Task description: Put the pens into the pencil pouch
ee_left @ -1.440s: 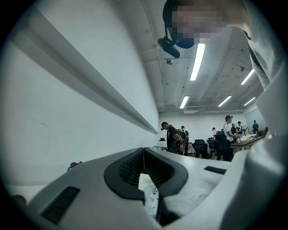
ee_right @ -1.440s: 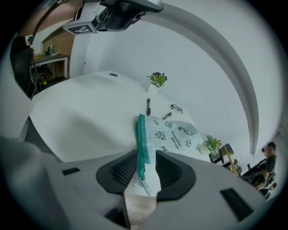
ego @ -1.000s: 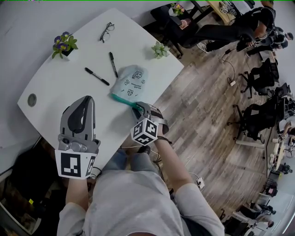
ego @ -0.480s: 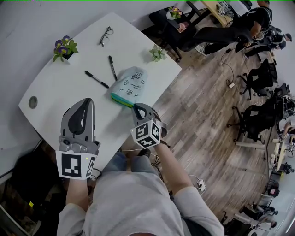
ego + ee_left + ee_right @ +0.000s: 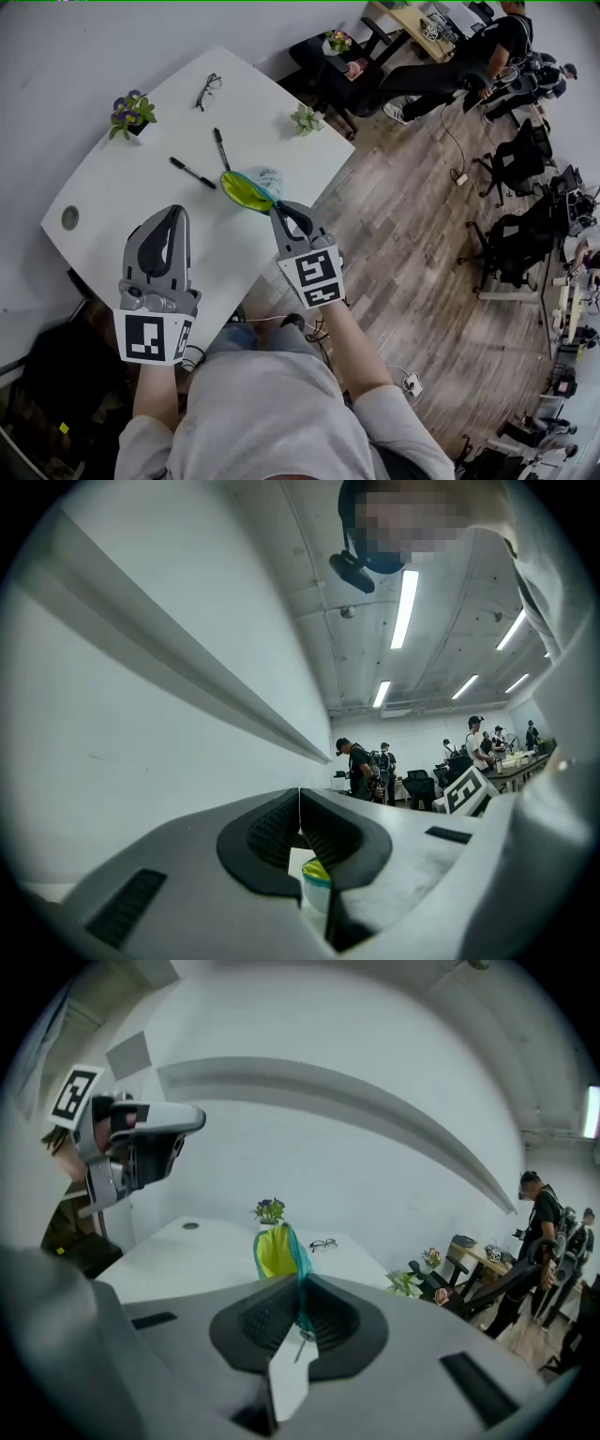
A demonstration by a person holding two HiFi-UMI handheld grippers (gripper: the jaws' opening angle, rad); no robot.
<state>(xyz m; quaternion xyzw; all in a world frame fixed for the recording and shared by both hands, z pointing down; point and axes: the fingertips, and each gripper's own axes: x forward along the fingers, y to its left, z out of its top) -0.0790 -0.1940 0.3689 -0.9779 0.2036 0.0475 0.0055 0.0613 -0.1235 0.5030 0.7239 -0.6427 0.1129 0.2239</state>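
The pencil pouch (image 5: 247, 189) is pale blue with a teal zip edge and a yellow-green lining. It hangs lifted above the white table (image 5: 112, 187), its mouth gaping. My right gripper (image 5: 278, 210) is shut on its near edge; in the right gripper view the jaws (image 5: 300, 1319) pinch the teal rim of the pouch (image 5: 276, 1250), and a white tag (image 5: 287, 1379) dangles below. Two black pens (image 5: 192, 172) (image 5: 220, 148) lie on the table beyond the pouch. My left gripper (image 5: 172, 218) hovers to the left, shut and empty, its pads (image 5: 323, 832) pressed together.
On the table's far side lie glasses (image 5: 208, 91), a purple-flowered pot (image 5: 129, 111) and a small green plant (image 5: 305, 119). A round cable hole (image 5: 69, 218) sits at the left. To the right are wooden floor, office chairs and people (image 5: 487, 52).
My right gripper has risen and rolled, lifting the pouch off the table by its edge so that its yellow-green inside shows. The left gripper has hardly moved.
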